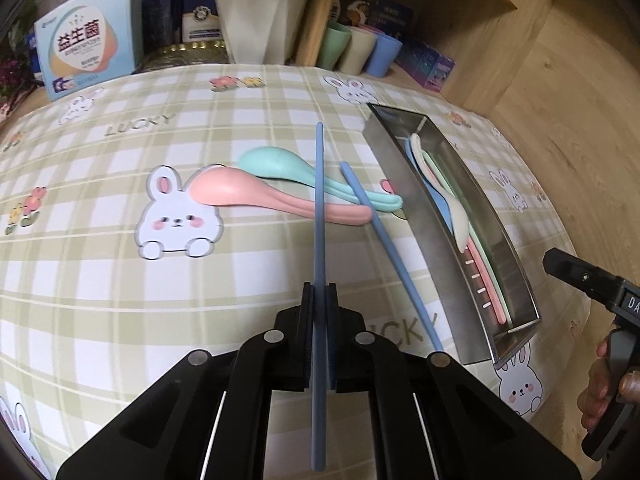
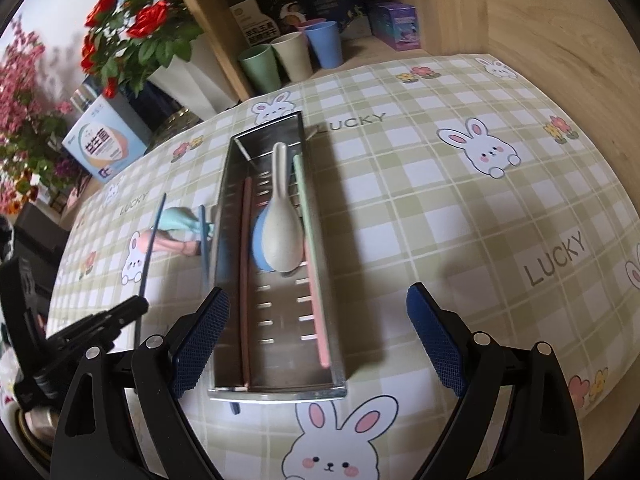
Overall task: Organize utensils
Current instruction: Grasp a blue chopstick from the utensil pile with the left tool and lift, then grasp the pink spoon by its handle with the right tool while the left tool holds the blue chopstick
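The left hand-held gripper (image 1: pixel 319 296) is pinched on a blue chopstick (image 1: pixel 319 208), which runs straight out ahead between its pads and hangs above the worktop (image 1: pixel 120 300). Just beyond its tip lie a pink spoon (image 1: pixel 256 196) and a mint spoon (image 1: pixel 288 170) side by side, and the second blue chopstick (image 1: pixel 384 248) rests slanted across their handles, its near end close to the metal tray (image 1: pixel 404 184). That tray sits ahead and to the right of this gripper, already holding a cream spoon (image 2: pixel 282 236), a blue spoon (image 2: pixel 260 240) under it, and pink and green chopsticks along its sides. The right hand-held gripper (image 2: pixel 318 340) hovers spread wide over the tray's near end, gripping nothing. The step in hand appears to be carrying the held chopstick into the tray; it would go best swung rightward until it lines up with the tray's long axis, lowered into a free lane beside the spoons, and released low so it does not bounce out or catch the rim.
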`<move>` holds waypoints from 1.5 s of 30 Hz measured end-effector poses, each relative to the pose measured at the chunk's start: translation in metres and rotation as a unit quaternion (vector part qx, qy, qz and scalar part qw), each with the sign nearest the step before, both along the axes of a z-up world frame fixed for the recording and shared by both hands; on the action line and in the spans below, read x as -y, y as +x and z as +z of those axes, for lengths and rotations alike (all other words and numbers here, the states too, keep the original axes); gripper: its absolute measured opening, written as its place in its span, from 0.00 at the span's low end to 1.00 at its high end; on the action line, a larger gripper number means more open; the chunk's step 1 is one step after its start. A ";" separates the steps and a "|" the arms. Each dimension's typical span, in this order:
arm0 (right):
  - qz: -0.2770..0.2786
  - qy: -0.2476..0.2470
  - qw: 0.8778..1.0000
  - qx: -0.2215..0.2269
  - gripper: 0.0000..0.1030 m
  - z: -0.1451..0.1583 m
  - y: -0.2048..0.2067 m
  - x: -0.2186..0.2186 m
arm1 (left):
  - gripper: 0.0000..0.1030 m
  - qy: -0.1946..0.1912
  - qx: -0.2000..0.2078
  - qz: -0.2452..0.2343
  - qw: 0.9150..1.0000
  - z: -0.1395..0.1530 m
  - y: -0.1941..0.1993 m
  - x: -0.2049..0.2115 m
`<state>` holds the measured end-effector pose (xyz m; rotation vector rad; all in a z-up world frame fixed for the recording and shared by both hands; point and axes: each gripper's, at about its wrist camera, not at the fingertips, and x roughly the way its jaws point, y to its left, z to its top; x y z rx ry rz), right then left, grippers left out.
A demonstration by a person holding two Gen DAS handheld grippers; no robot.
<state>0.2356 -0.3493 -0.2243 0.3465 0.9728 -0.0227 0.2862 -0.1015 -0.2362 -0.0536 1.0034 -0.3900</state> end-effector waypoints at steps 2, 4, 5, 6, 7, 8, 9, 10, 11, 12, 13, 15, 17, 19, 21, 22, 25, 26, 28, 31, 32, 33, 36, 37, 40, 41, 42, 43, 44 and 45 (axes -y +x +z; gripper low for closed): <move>0.014 -0.010 1.000 0.001 0.84 0.002 0.003 -0.007 | 0.05 -0.001 0.004 0.012 1.000 0.003 0.000 -0.010; 0.034 -0.021 0.999 0.004 0.84 0.006 0.006 -0.016 | 0.05 -0.005 0.006 0.026 1.000 0.004 0.001 -0.021; 0.046 -0.026 0.999 0.006 0.78 0.008 0.009 -0.021 | 0.05 -0.006 0.008 0.033 0.999 0.005 0.000 -0.027; 0.058 -0.032 0.998 0.007 0.75 0.010 0.012 -0.026 | 0.05 -0.007 0.008 0.040 0.999 0.005 0.000 -0.034; 0.075 -0.040 0.996 0.006 0.74 0.012 0.017 -0.033 | 0.05 -0.010 0.009 0.048 0.999 0.005 -0.001 -0.042; 0.091 -0.049 0.995 0.008 0.72 0.014 0.022 -0.040 | 0.05 -0.012 0.008 0.055 0.998 0.004 -0.002 -0.048; 0.108 -0.056 0.993 0.011 0.71 0.017 0.026 -0.047 | 0.05 -0.014 0.008 0.061 0.998 0.004 -0.002 -0.054; 0.128 -0.062 0.990 0.013 0.64 0.019 0.032 -0.056 | 0.05 -0.016 0.007 0.070 0.997 0.003 -0.003 -0.063; 0.146 -0.070 0.987 0.013 0.58 0.020 0.037 -0.064 | 0.05 -0.017 0.007 0.076 0.997 0.002 -0.003 -0.068; 0.161 -0.078 0.984 0.014 0.55 0.021 0.041 -0.072 | 0.05 -0.019 0.006 0.082 0.996 0.002 -0.004 -0.074; 0.189 -0.091 0.978 0.014 0.50 0.022 0.049 -0.086 | 0.05 -0.020 0.005 0.088 0.996 0.001 -0.004 -0.079; 0.232 -0.109 0.966 0.015 0.43 0.022 0.060 -0.108 | 0.05 -0.024 0.003 0.100 0.995 -0.001 -0.005 -0.091; 0.289 -0.131 0.948 0.005 0.38 0.017 0.074 -0.140 | 0.05 -0.029 0.001 0.113 0.993 -0.003 -0.004 -0.102; 0.328 -0.145 0.933 -0.009 0.37 0.009 0.085 -0.166 | 0.05 -0.033 0.000 0.122 0.992 -0.004 -0.005 -0.111; 0.351 -0.161 0.922 -0.024 0.32 0.000 0.099 -0.189 | 0.05 -0.037 0.000 0.129 0.991 -0.004 -0.004 -0.118; 0.356 -0.163 0.919 -0.029 0.31 -0.003 0.103 -0.195 | 0.05 -0.040 0.001 0.133 0.990 -0.004 -0.004 -0.122; 0.370 -0.176 0.911 -0.045 0.30 -0.015 0.118 -0.216 | 0.05 -0.048 0.002 0.140 0.989 -0.005 -0.004 -0.131; 0.372 -0.183 0.908 -0.050 0.30 -0.018 0.122 -0.222 | 0.05 -0.049 0.002 0.142 0.989 -0.005 -0.003 -0.133; 0.377 -0.197 0.903 -0.059 0.30 -0.024 0.128 -0.229 | 0.05 -0.051 0.004 0.144 0.988 -0.005 -0.003 -0.136; 0.381 -0.220 0.895 -0.074 0.30 -0.034 0.135 -0.235 | 0.05 -0.058 0.003 0.149 0.987 -0.006 -0.003 -0.141; 0.380 -0.224 0.894 -0.078 0.30 -0.037 0.137 -0.236 | 0.05 -0.060 0.003 0.150 0.987 -0.006 -0.003 -0.142; 0.379 -0.224 0.894 -0.082 0.30 -0.039 0.139 -0.237 | 0.05 -0.062 0.003 0.151 0.987 -0.007 -0.002 -0.143; 0.375 -0.225 0.896 -0.079 0.30 -0.041 0.143 -0.237 | 0.05 -0.067 0.000 0.154 0.986 -0.009 -0.001 -0.145; 0.373 -0.222 0.897 -0.079 0.30 -0.041 0.145 -0.237 | 0.05 -0.069 0.000 0.154 0.986 -0.010 -0.001 -0.146; 0.371 -0.221 0.899 -0.076 0.30 -0.042 0.148 -0.239 | 0.05 -0.073 -0.001 0.154 0.985 -0.011 0.000 -0.146; 0.370 -0.222 0.899 -0.076 0.30 -0.042 0.149 -0.240 | 0.05 -0.074 -0.001 0.154 0.985 -0.011 0.000 -0.145; 0.369 -0.221 0.900 -0.075 0.30 -0.043 0.151 -0.240 | 0.05 -0.074 -0.001 0.153 0.985 -0.011 0.000 -0.145; 0.368 -0.221 0.900 -0.075 0.30 -0.043 0.153 -0.241 | 0.05 -0.075 -0.001 0.153 0.985 -0.011 0.000 -0.145; 0.364 -0.220 0.902 -0.076 0.30 -0.043 0.155 -0.241 | 0.05 -0.075 -0.001 0.153 0.985 -0.011 0.000 -0.146; 0.360 -0.219 0.903 -0.079 0.30 -0.043 0.159 -0.242 | 0.05 -0.076 -0.001 0.154 0.985 -0.012 0.000 -0.146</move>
